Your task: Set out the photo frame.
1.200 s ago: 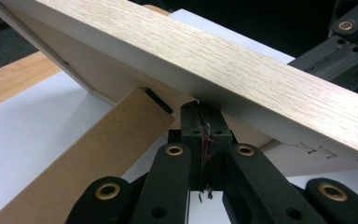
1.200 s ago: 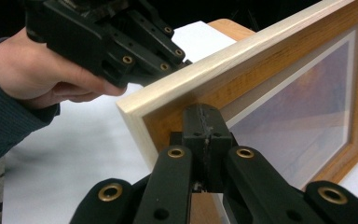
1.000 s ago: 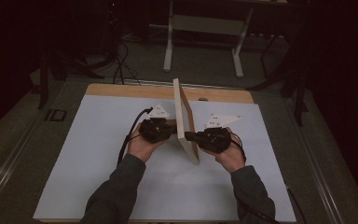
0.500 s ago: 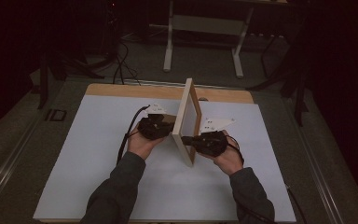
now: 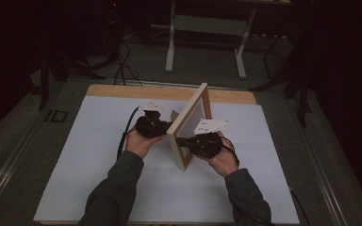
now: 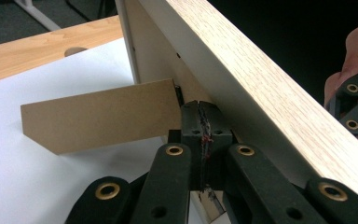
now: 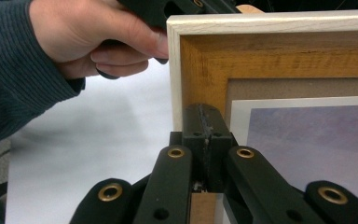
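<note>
Dark room, white table sheet (image 5: pixel 99 165) on wood tabletop (image 5: pixel 122 91). Picture frame (image 5: pixel 188 123) stands upright mid-table, tilted, between your two hands. Cardboard easel flap (image 6: pixel 98 119) folds out from frame back, over sheet. Your left gripper (image 6: pixel 199 112) jaws pressed together, tips against frame back by flap. Your right gripper (image 7: pixel 204 122) jaws pressed together too, tips against frame front near corner.

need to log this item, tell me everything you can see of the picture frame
The picture frame is pale wood with a darker inner border and holds a matted bluish print. It stands upright on edge on the white table cover, angled. A brown cardboard easel leg folds out from its back. The shut left tool meets its back and the shut right tool its front.
</note>
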The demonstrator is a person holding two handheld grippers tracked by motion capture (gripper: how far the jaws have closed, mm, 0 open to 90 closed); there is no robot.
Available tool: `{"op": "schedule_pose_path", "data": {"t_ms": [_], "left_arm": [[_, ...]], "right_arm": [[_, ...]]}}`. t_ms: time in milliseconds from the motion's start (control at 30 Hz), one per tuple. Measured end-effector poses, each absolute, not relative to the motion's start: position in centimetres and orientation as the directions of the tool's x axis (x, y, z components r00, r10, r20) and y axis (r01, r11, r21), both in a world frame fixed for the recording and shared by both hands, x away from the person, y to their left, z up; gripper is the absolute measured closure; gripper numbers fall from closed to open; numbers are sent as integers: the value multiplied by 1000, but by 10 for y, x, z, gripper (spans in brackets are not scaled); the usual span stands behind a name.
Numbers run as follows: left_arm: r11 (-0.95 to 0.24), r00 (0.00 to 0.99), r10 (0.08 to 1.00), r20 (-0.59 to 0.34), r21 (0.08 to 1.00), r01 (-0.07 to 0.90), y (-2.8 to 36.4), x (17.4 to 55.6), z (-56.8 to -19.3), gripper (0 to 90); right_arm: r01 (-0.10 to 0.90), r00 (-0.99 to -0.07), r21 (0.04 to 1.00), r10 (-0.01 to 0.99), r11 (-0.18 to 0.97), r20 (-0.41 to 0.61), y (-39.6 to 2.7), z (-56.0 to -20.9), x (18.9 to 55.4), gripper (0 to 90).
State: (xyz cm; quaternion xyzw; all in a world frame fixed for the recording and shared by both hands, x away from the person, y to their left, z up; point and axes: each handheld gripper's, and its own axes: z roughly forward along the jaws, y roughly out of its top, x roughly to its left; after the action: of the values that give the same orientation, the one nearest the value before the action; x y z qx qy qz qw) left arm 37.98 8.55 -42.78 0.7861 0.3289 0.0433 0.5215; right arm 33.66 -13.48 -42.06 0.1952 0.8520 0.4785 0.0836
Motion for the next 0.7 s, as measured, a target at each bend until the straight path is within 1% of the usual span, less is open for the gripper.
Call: {"op": "schedule_pose_path", "data": {"t_ms": [133, 233, 300, 467, 567, 700], "left_arm": [[-239, 761, 597, -255, 848, 473, 89, 377, -424, 826], [-216, 751, 606, -262, 855, 472, 94, 375, -420, 777], [-200, 748, 610, -260, 863, 463, 98, 374, -416, 762], [-183, 740, 618, -264, 867, 463, 105, 368, -408, 707], [-163, 729, 627, -274, 869, 467, 110, 363, -404, 646], [-150, 718, 649, -252, 883, 445, 111, 356, -398, 598]], "right_arm": [[243, -903, 843, 429, 480, 16, -135, -421, 336, 890], [256, -893, 844, 449, 471, 20, -141, -422, 338, 865], [263, -887, 844, 462, 467, 21, -145, -423, 340, 857], [286, -872, 842, 489, 457, 31, -157, -423, 342, 804], [302, -861, 843, 507, 446, 40, -162, -424, 343, 772], [322, -849, 840, 525, 438, 52, -168, -428, 345, 709]]}}
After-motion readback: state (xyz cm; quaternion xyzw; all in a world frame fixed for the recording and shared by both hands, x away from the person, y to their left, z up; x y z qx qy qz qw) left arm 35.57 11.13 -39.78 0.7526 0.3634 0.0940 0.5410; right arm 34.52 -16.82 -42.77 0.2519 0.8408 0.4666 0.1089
